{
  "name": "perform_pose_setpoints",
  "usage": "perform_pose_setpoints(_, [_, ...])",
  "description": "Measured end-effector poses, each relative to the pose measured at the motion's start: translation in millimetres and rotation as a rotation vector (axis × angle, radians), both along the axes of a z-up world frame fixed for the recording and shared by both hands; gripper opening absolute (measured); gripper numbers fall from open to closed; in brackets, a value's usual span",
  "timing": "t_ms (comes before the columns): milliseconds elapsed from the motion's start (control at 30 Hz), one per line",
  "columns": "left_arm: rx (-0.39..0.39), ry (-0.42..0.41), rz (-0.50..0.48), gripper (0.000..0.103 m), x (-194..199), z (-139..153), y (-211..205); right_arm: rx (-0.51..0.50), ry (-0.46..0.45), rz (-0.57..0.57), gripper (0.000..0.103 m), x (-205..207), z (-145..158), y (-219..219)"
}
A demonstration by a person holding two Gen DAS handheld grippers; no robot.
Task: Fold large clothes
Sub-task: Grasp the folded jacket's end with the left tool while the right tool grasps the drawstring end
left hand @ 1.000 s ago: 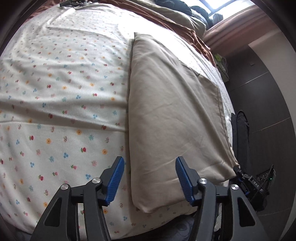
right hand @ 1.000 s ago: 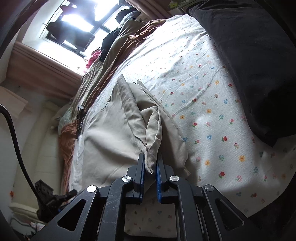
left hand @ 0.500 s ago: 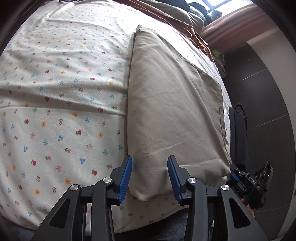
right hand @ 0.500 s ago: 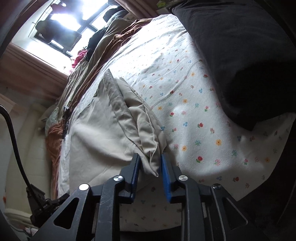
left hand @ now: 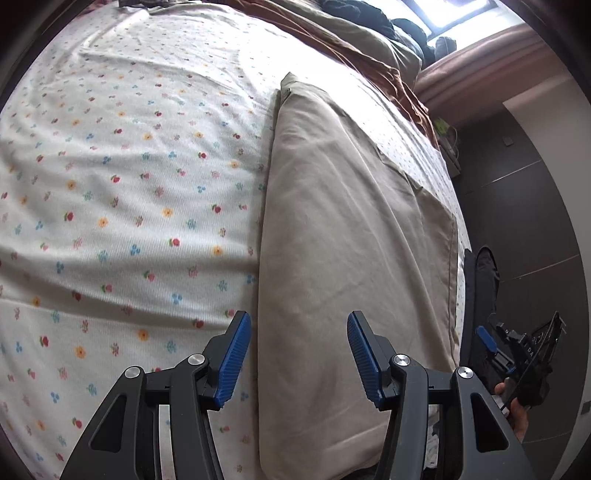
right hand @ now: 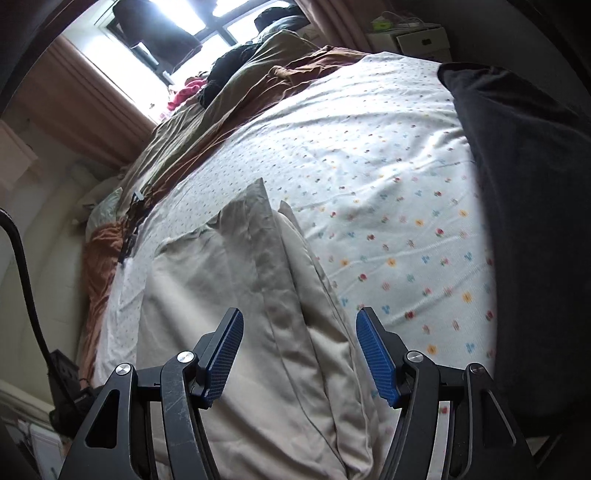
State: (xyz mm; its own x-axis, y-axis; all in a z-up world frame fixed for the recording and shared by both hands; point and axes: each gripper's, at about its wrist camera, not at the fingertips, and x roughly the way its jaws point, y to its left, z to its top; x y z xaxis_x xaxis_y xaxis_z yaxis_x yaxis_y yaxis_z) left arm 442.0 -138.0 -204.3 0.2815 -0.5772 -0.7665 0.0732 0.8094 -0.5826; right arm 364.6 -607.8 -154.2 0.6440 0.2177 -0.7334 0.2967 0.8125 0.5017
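A folded beige garment (left hand: pixel 351 240) lies in a long flat panel on the flowered bed sheet (left hand: pixel 129 184). My left gripper (left hand: pixel 299 354) hovers over its near left edge with jaws opening; the cloth lies below, not pinched. In the right wrist view the same beige garment (right hand: pixel 258 295) shows a folded-over ridge running away from me. My right gripper (right hand: pixel 299 354) stands above that ridge with jaws opening and its blue pads (right hand: pixel 376 358) off the cloth. The right gripper and the hand holding it also appear at the bed's edge (left hand: pixel 517 354).
A dark blanket (right hand: pixel 524 221) covers the bed's right side. Brown and olive bedding (right hand: pixel 229 110) with other clothes is heaped at the far end under the window (right hand: pixel 166 33). A black cable (right hand: pixel 26 277) hangs at left. Dark flooring (left hand: pixel 535 221) lies beyond the bed's edge.
My right gripper let go of the pinched beige fold, opened wide and pulled back and up. My left gripper narrowed briefly, then widened again, shifting over the garment's near edge.
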Motion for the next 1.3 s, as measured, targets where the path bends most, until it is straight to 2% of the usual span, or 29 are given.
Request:
perform_pose_setpoints(433, [0.019,-0.007,0.018,0.056,83,-9,-14,-0.064,0.160,0.134,0.064,122,-35,8])
perform_pose_setpoints(700, [0.058,-0.035,0.012,0.056,119,-11,-28,-0.039,0.194,0.128,0.049,159,-56,-11])
perform_pose_setpoints(867, [0.074,-0.021,0.026,0.056,129,-17,-32,0.034,0.195,0.113,0.046,167,-73,-25])
perform_pose_setpoints(1000, [0.077,-0.017,0.027,0.056,127,-19,-31,0.058,0.190,0.137,0.046,168,-72,-28])
perform_pose_setpoints(1133, [0.072,-0.014,0.025,0.056,126,-17,-32,0.184,0.216,0.194,0.049,163,-76,-37])
perform_pose_setpoints(1300, [0.074,-0.016,0.024,0.056,125,-17,-30,0.289,0.241,0.269,0.054,154,-85,-42])
